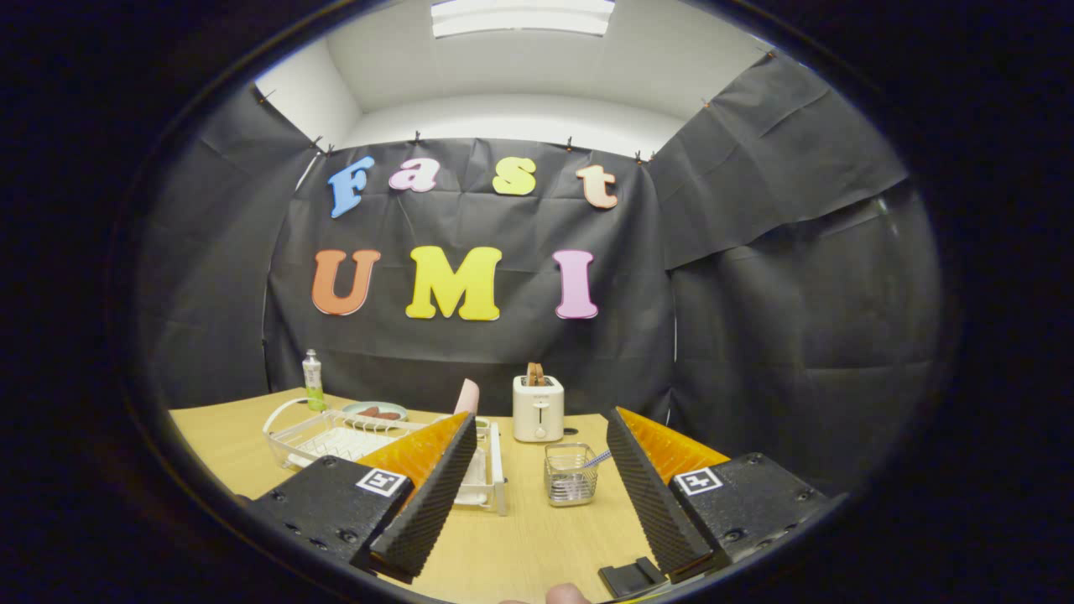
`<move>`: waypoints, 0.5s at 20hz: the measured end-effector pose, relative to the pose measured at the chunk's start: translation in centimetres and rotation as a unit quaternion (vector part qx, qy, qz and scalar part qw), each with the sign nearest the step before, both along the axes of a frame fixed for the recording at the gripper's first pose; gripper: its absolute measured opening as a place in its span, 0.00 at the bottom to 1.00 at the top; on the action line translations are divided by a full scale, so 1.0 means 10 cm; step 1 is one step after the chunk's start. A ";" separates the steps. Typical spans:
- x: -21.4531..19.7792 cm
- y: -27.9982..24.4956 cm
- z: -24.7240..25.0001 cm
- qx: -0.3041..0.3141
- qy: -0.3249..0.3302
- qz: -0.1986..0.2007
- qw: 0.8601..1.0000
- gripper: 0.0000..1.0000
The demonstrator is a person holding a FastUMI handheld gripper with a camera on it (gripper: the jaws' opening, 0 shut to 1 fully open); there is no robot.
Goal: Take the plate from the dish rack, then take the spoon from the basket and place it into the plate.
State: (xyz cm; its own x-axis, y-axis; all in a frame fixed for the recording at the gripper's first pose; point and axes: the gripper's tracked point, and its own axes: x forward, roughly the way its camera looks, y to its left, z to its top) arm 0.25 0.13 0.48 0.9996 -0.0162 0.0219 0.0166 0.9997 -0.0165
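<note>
A white dish rack (323,436) stands on the wooden table (520,537), ahead and to the left of my fingers. A pink plate (467,394) stands upright in it, its rim showing just above my left fingertip; the rest of it is hidden behind that finger. A small wire basket (570,476) sits just ahead, between the two fingers, with a pale spoon (597,459) handle leaning out over its right rim. My gripper (539,416) is open wide above the table's near part and holds nothing.
A white toaster (538,408) with a slice of toast stands behind the basket. A green bottle (313,379) and a pale dish (375,412) with reddish food are beyond the rack. A small black block (629,577) lies near my right finger's base.
</note>
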 end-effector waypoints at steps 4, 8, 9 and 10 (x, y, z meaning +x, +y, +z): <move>0.03 0.06 0.01 -0.005 0.001 0.003 1.000 1.00; 0.07 0.13 -0.01 0.004 0.012 0.016 1.000 1.00; 0.08 0.14 0.00 0.005 0.015 0.017 1.000 1.00; 0.10 0.16 0.00 0.004 0.017 0.020 1.000 1.00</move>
